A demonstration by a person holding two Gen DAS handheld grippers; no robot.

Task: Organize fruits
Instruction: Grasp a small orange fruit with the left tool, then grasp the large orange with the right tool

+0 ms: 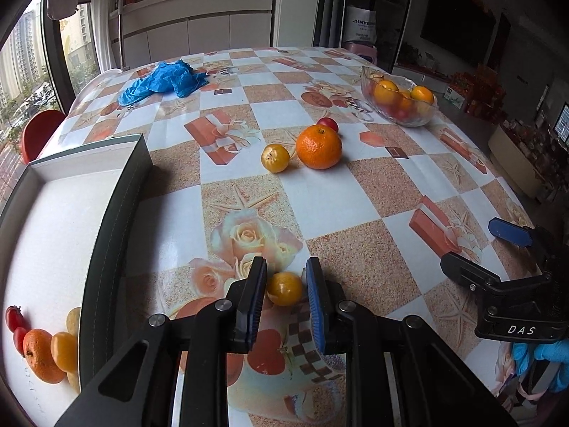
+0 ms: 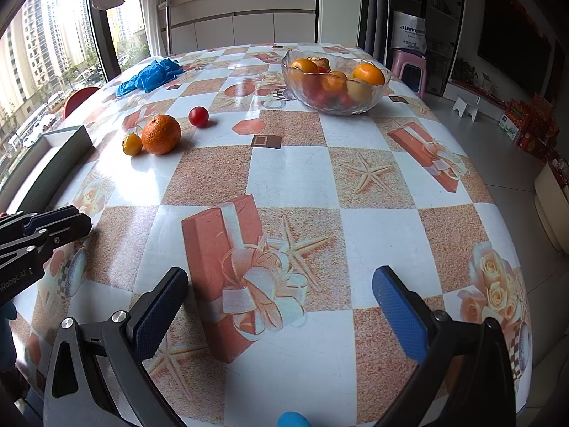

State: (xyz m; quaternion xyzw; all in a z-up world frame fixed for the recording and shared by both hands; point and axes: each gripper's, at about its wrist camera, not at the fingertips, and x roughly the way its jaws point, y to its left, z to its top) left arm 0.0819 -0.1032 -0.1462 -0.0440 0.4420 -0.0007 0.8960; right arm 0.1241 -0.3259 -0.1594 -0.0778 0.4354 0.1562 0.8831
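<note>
Checkered oilcloth with roses and gift boxes covers the table (image 2: 291,178), with a kitchen counter and a window behind it. To the left of the left gripper's jaws lies an open box (image 1: 117,192), white inside, with a row of fruit at its near end: two small red ones, an orange and yellow ones. Far ahead and to the right of those jaws stands a glass bowl (image 1: 398,106) full of oranges and other fruit; far ahead and left lies a crumpled blue glove (image 1: 163,82). Ahead of the left jaws, between them and the bowl, sit a loose orange (image 1: 319,146), a yellow fruit (image 1: 275,157) just to its left and a red fruit (image 1: 328,124) behind it.

Right gripper (image 2: 281,302): jaws wide apart, nothing between them, over bare cloth, well to the right of the left gripper.

Left gripper (image 1: 285,277): jaws narrow, clamped on a small kumquat (image 1: 284,288) above the cloth, just right of the box wall.
</note>
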